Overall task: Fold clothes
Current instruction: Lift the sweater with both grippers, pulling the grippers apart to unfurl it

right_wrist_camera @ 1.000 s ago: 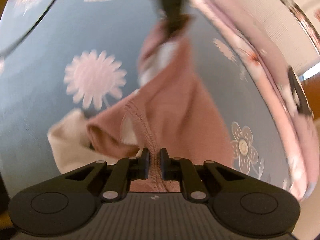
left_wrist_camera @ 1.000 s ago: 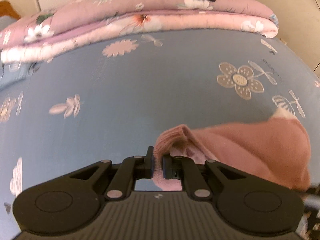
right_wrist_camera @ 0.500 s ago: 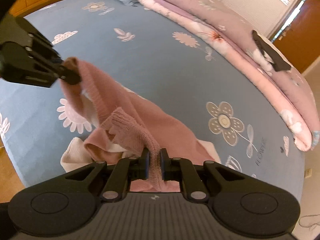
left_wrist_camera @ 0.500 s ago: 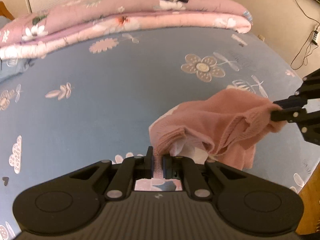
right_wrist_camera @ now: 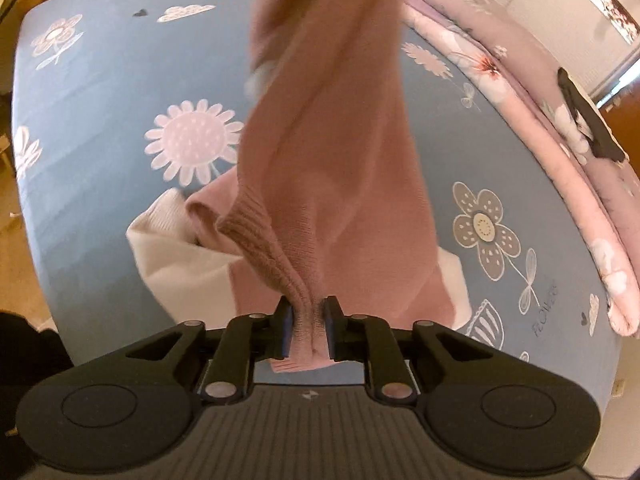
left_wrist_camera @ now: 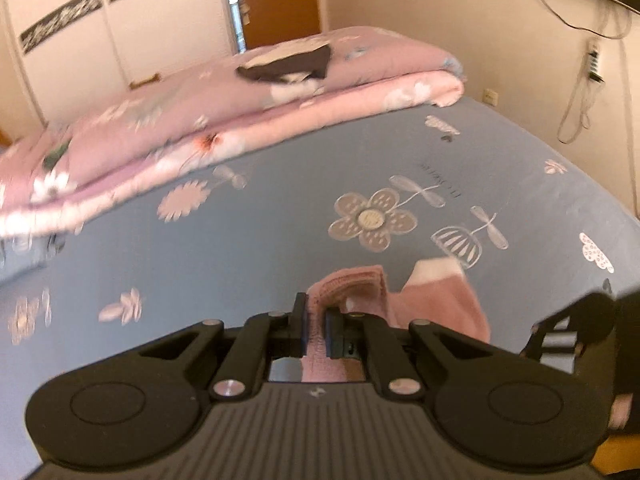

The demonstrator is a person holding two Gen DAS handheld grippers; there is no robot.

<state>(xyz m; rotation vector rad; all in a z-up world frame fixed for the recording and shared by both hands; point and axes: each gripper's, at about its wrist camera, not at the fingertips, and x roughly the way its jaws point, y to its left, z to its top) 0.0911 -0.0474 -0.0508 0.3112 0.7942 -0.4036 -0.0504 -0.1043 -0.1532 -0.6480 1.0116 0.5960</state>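
Holding pink sweater [right_wrist_camera: 332,152] aloft, left claw [left_wrist_camera: 316,330] and right claw [right_wrist_camera: 306,330] both clamped on ribbed edge; body sags onto bed [right_wrist_camera: 100,80] ahead; next, spread flat.

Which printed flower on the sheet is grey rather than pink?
The five-petalled flower right of the sweater with a stem. The many-petalled daisy left of the sweater is pink.
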